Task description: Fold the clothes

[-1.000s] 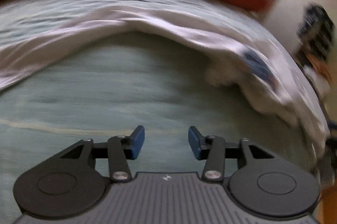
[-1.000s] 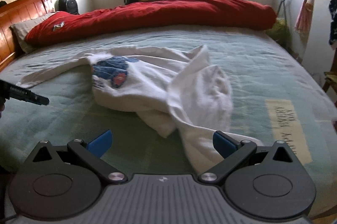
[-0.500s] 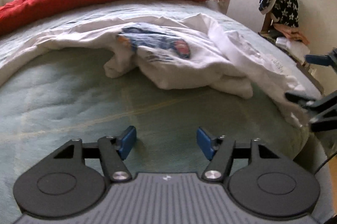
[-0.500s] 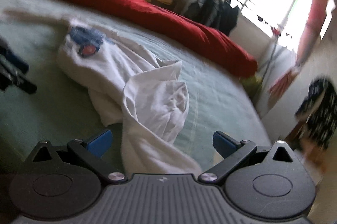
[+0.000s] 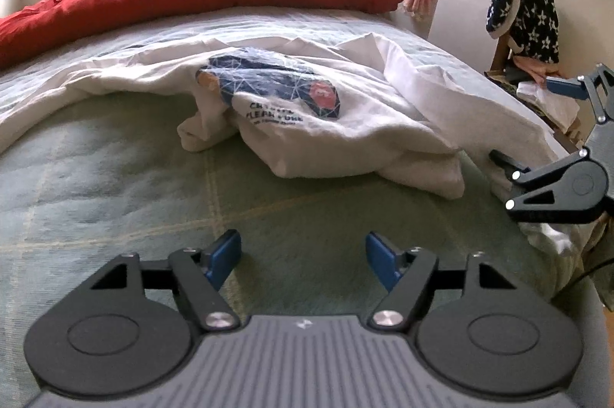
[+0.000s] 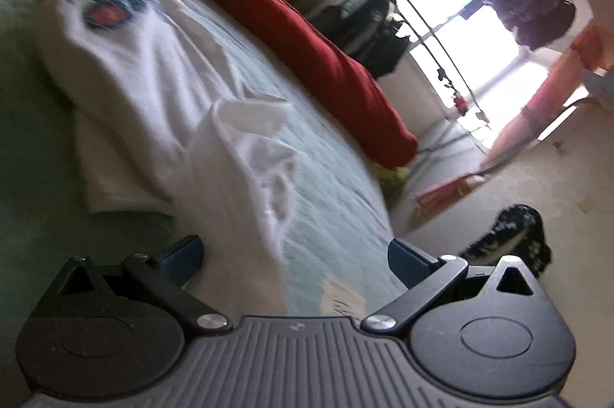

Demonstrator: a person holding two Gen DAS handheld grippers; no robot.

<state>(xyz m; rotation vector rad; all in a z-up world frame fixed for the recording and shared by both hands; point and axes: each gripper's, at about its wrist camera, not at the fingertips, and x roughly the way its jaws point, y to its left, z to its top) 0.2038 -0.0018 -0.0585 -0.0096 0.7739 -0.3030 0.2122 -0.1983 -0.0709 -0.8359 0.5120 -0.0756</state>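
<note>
Ahead, beyond my left fingers (image 5: 303, 260), the white shirt (image 5: 345, 124) lies crumpled on the bed (image 5: 115, 185). They are opening, nothing between. My right fingers (image 6: 293, 256) gape wide around shirt cloth, not pressing.

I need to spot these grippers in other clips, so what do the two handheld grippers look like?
Both match: the left gripper and right gripper have blue finger pads on black linkage arms with silver pivot screws, round black discs either side, and a grey ribbed body bearing a small white mark. No hands, sleeves or cables are clearly visible.
</note>
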